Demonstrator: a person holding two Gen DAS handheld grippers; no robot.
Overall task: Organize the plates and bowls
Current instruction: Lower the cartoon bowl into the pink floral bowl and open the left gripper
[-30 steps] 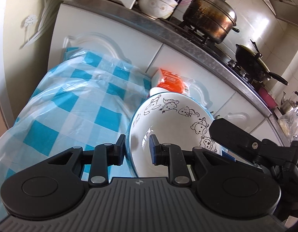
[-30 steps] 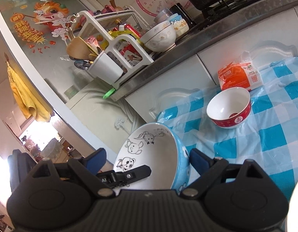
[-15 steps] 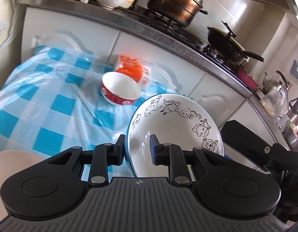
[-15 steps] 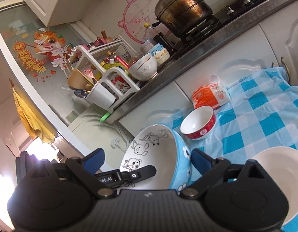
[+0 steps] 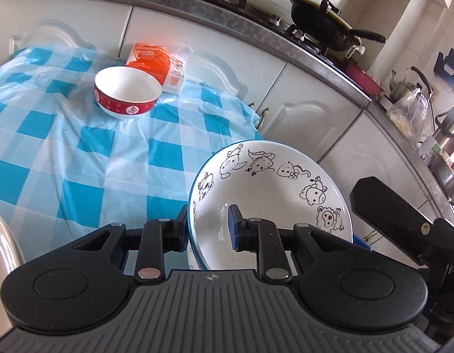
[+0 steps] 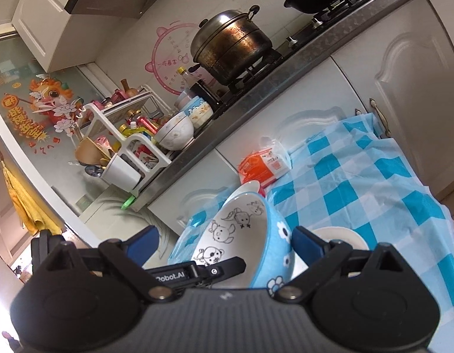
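1. The left tool (image 5: 208, 226) is pinching the near rim of the cartoon bowl (image 5: 274, 188), one pad outside the blue wall and one inside against the white.
2. That bowl is tipped, its white inside with the little animal drawings facing up and away from the tool, held above the near right edge of the checked cloth (image 5: 79, 147).
3. The right tool (image 6: 224, 239) has its blue pads spread wide, one on each side of the same bowl (image 6: 241, 235); neither pad looks to be touching it.
4. From the right side the bowl's blue outer wall with white flowers shows, tilted over a pale dish (image 6: 341, 238) lying on the cloth.
5. Farther off on the cloth sits the red bowl (image 5: 128, 92), upright, white inside.
6. Just behind it lies an orange packet (image 5: 156, 61), against the white cabinet doors (image 5: 197, 38).
7. Up on the counter (image 6: 286, 79) a large steel pot (image 6: 231, 47) sits on the stove, with a dark wok (image 5: 321, 26) to its right.
8. At the counter's left end there is a white rack (image 6: 124, 147) crowded with bottles and utensils, with a stack of bowls (image 6: 175, 131) beside it.
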